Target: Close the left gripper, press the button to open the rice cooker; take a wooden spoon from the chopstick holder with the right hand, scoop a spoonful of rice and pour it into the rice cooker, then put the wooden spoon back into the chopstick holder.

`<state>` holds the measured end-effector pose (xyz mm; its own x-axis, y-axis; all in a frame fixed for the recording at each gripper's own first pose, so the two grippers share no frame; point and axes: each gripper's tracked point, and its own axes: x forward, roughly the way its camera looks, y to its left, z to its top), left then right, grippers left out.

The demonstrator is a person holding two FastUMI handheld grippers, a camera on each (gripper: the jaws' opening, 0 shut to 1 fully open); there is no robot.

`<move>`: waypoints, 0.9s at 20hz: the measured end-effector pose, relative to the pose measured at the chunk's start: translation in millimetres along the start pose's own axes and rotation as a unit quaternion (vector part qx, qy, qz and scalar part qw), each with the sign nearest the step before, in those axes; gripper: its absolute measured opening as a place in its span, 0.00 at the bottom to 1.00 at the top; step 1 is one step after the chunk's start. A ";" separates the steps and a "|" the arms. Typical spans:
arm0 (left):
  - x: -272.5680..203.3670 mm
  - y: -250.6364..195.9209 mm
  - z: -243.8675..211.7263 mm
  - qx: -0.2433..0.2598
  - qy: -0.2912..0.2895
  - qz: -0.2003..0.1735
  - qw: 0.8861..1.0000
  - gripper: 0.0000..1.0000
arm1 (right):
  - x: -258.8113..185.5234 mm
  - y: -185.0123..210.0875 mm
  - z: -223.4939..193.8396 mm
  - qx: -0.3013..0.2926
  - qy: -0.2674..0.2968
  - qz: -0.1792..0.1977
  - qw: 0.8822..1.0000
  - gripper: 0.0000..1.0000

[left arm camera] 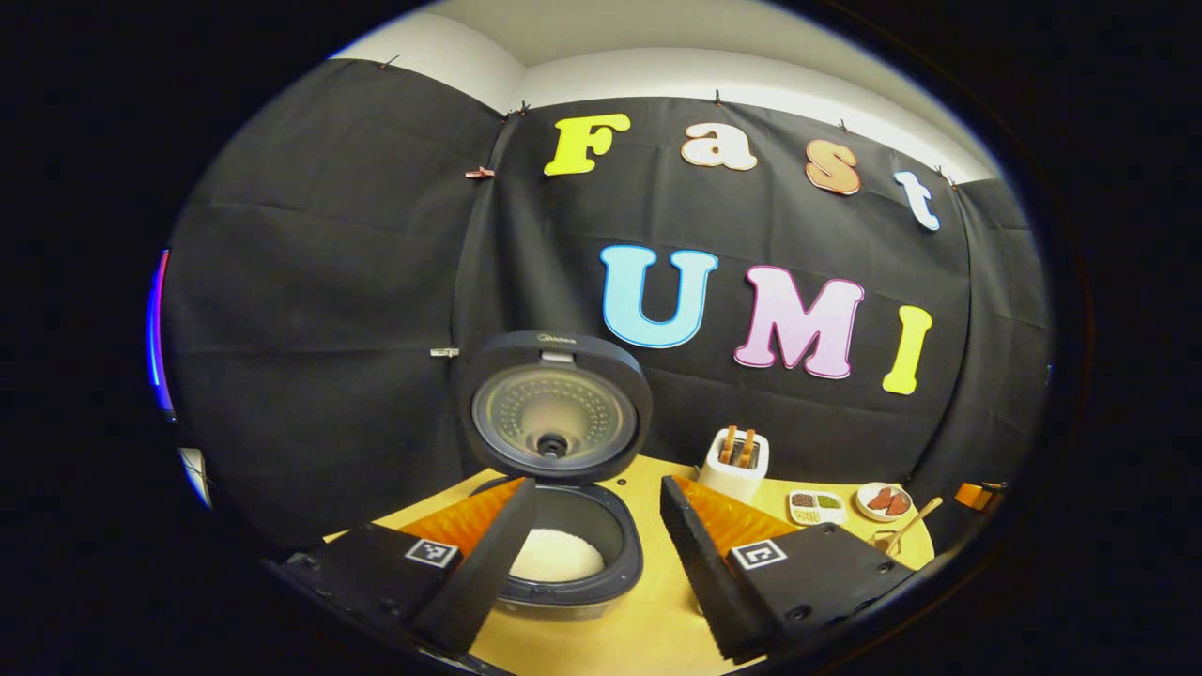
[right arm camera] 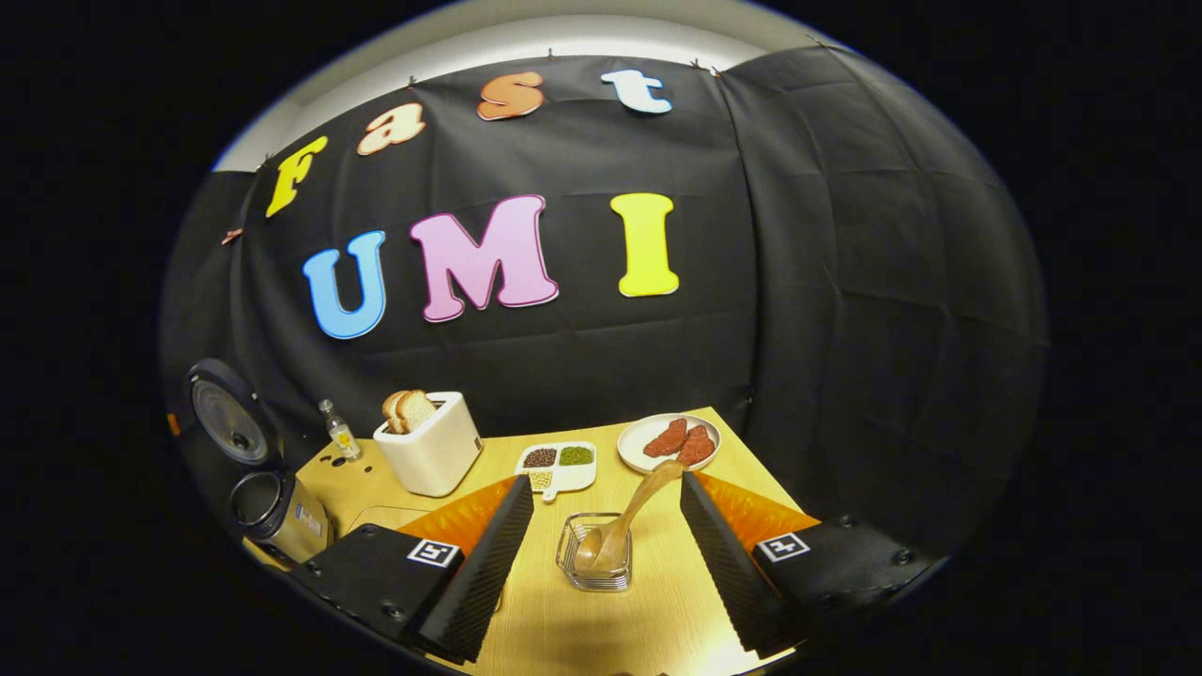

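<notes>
Standing open with rice inside, the rice cooker (left arm camera: 562, 488) sits between the released left fingers (left arm camera: 595, 563). Right fingers (right arm camera: 606, 563), also released, flank the wooden spoon (right arm camera: 627, 521) in its holder (right arm camera: 593, 563); the task looks finished.

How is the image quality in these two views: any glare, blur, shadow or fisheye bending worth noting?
Left gripper view: sharp, strong fisheye bending toward the edges; the rice cooker lid's inner plate catches a soft sheen, and the rice inside looks nearly blown out. Right gripper view: also sharp and evenly lit, the table edge curves, the wooden spoon is crisp, and a faint shadow falls at the bottom of the table.
</notes>
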<state>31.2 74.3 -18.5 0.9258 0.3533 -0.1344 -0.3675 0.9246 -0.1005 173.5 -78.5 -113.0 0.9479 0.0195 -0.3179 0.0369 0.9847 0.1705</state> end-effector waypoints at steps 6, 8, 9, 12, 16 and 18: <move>-15.5 -38.6 -29.5 -0.001 0.047 0.024 0.999 0.95 | 52.7 -32.5 -27.9 0.074 0.047 -0.014 0.996 0.98; -21.8 -50.8 -40.8 0.000 0.057 0.028 0.998 0.96 | 70.6 -41.8 -40.7 0.084 0.058 -0.018 0.995 0.99; -24.2 -57.5 -48.8 0.001 0.065 0.030 0.997 0.96 | 79.6 -45.1 -47.3 0.088 0.065 -0.020 0.994 0.98; -36.1 -71.1 -69.6 0.010 0.093 0.032 0.995 0.96 | 105.5 -45.5 -60.1 0.114 0.083 -0.021 0.990 0.98; -46.1 -80.9 -91.8 0.014 0.121 0.039 0.992 0.96 | 135.1 -36.2 -74.4 0.147 0.097 -0.020 0.984 0.95; -46.5 -80.8 -100.9 0.009 0.133 0.043 0.990 0.96 | 143.9 -32.4 -80.2 0.154 0.105 -0.020 0.982 0.87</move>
<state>8.8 -31.2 -103.6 0.8339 0.3831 -0.3973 -0.4404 0.8957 -0.0609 283.4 -93.7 -239.0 0.8587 0.0485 -0.5102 0.1980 0.8868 0.4175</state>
